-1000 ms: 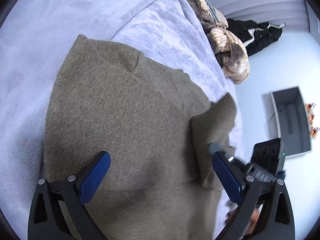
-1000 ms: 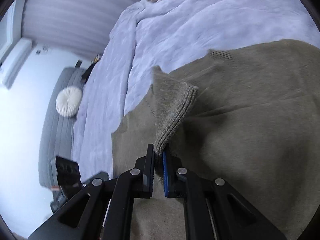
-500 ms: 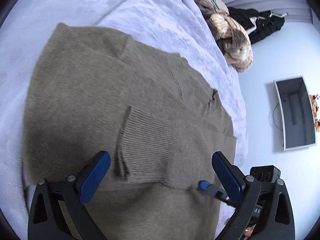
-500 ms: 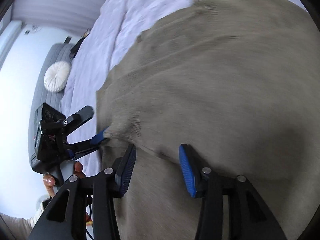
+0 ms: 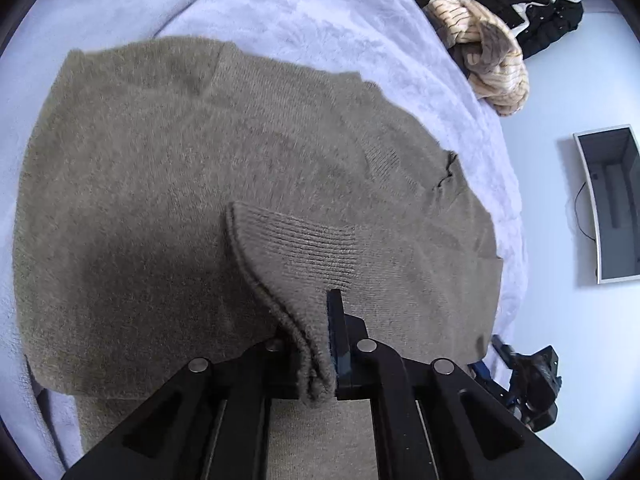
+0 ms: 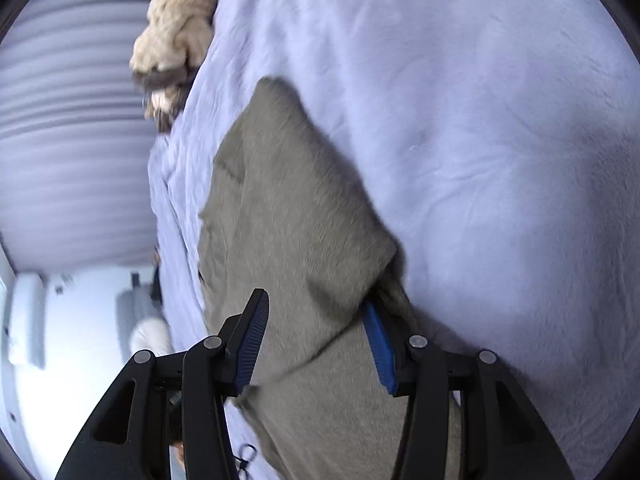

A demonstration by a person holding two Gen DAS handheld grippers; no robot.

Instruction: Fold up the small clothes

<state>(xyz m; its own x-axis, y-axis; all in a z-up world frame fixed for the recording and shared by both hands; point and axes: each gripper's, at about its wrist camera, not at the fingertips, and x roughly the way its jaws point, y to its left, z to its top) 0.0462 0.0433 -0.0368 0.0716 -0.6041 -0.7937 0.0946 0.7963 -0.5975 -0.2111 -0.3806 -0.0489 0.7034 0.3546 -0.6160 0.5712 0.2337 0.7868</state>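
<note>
An olive-green knit sweater point(image 5: 168, 184) lies spread on a pale lavender blanket point(image 5: 304, 12). My left gripper point(image 5: 320, 340) is shut on the sweater's ribbed sleeve cuff point(image 5: 304, 252), which lies folded across the body of the sweater. In the right wrist view the same sweater point(image 6: 292, 216) runs up the middle. My right gripper point(image 6: 316, 340) is open, its blue pads point(image 6: 252, 340) straddling a fold of the sweater's edge without pinching it. The right gripper's body also shows in the left wrist view point(image 5: 532, 384) at the lower right.
A heap of beige and brown knitwear point(image 5: 480, 52) lies at the bed's far edge, with dark clothing point(image 5: 536, 20) behind it. A grey open box point(image 5: 612, 204) stands on the floor to the right. The heap also shows in the right wrist view point(image 6: 176, 36).
My right gripper let go of the sleeve cuff, opened and swung to the sweater's other edge. My left gripper went from wide open to shut on the cuff laid across the sweater.
</note>
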